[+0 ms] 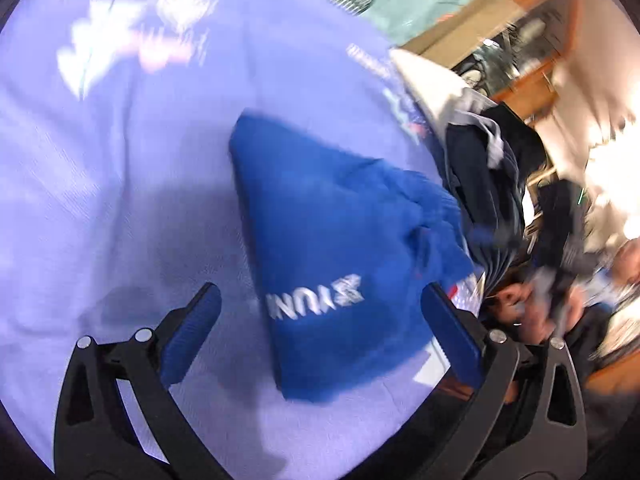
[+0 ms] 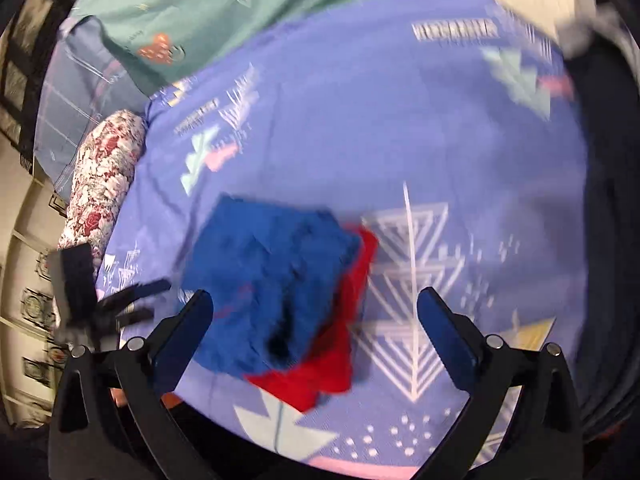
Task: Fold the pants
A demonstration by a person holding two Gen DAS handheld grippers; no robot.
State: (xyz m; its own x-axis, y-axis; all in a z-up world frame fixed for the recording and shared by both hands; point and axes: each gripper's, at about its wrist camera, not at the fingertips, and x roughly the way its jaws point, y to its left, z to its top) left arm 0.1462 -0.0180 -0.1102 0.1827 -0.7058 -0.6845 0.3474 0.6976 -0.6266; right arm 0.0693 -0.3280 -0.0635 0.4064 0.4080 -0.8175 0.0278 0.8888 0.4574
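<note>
Pants (image 1: 332,248) folded, blue | white lettering, blurred, unreadable | bedsheet (image 1: 120,160)

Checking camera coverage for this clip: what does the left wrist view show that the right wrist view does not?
Only the left wrist view shows white lettering on the blue pants and a pile of dark clothes beside them. Only the right wrist view shows a red garment under the pants, a floral pillow and the other gripper. Both show the folded pants on the purple bedsheet, between open fingers, ungripped.
</note>
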